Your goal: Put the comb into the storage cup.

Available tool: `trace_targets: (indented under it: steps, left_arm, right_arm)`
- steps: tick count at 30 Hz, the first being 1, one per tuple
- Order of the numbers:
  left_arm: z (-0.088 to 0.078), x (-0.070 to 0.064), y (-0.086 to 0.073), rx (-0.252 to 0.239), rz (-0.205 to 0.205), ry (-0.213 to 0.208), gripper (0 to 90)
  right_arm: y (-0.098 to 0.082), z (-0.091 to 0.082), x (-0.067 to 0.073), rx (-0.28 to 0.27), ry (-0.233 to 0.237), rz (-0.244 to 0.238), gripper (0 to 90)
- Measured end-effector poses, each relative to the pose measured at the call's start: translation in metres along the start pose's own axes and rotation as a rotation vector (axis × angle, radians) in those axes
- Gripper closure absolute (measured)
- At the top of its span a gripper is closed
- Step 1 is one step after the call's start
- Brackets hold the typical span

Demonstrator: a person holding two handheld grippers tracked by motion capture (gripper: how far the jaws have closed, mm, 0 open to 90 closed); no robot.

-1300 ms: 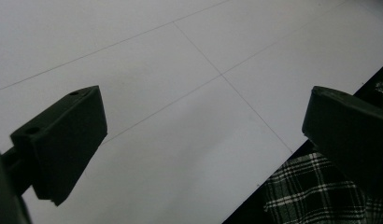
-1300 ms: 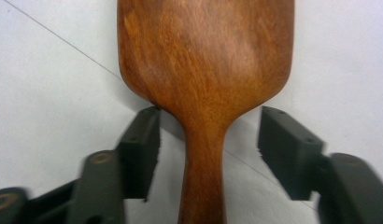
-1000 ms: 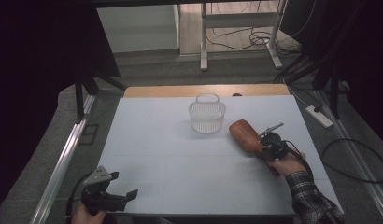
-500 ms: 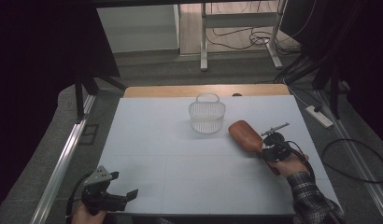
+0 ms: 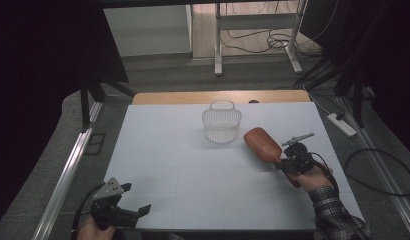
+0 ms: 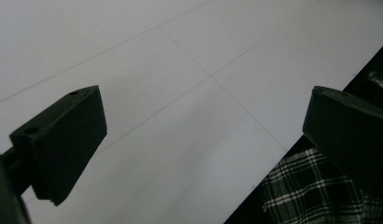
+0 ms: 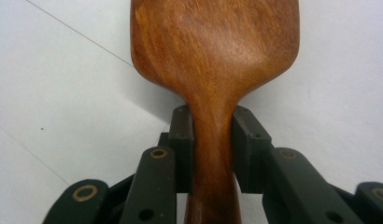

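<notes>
The wooden brush (image 5: 262,144) lies on the table's (image 5: 193,175) right side, head aimed up-left toward the basket (image 5: 222,124), my right tongs (image 5: 283,161) clamped on its handle, my left tongs (image 5: 138,210) gaping empty.

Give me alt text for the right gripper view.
The right gripper is shut on the narrow neck of a wooden hairbrush, whose smooth brown back faces the camera. Behind it lies the white table, crossed by thin lines.
</notes>
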State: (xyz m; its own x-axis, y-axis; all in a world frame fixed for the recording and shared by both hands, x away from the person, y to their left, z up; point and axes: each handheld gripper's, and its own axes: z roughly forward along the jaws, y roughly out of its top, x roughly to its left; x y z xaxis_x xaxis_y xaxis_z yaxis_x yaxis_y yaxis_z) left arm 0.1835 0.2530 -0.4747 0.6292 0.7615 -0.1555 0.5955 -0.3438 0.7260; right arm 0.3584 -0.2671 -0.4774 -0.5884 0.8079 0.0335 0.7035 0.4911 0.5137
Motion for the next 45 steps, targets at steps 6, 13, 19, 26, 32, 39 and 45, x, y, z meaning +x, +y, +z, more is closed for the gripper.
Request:
trace_targets:
  steps: [6, 13, 19, 26, 32, 39, 45]
  left_arm:
    - [0.004, -0.002, 0.007, 0.001, 0.010, -0.012, 0.0]
    - [0.009, -0.002, 0.015, -0.036, 0.024, -0.021, 0.0]
    - [0.014, 0.002, 0.023, -0.066, 0.008, -0.055, 0.0]
    - [0.022, 0.001, 0.036, -0.073, 0.010, -0.050, 0.0]
    - [0.028, 0.003, 0.051, -0.102, -0.005, -0.048, 0.0]
    - [0.040, 0.006, 0.069, -0.113, -0.032, -0.102, 0.0]
    - [0.049, 0.005, 0.080, -0.110, -0.025, -0.142, 0.0]
  right_arm:
    - [-0.003, -0.010, 0.001, -0.047, 0.011, 0.006, 72.3]
    - [-0.008, -0.021, 0.002, -0.089, 0.014, 0.003, 72.2]
    - [-0.011, -0.029, 0.007, -0.127, 0.017, -0.011, 72.2]
    - [-0.013, -0.038, 0.012, -0.161, 0.027, -0.016, 72.2]
    - [-0.014, -0.047, 0.020, -0.204, 0.034, -0.034, 72.2]
    - [-0.017, -0.052, 0.027, -0.226, 0.041, -0.035, 72.2]
    - [-0.018, -0.055, 0.031, -0.246, 0.051, -0.044, 72.2]
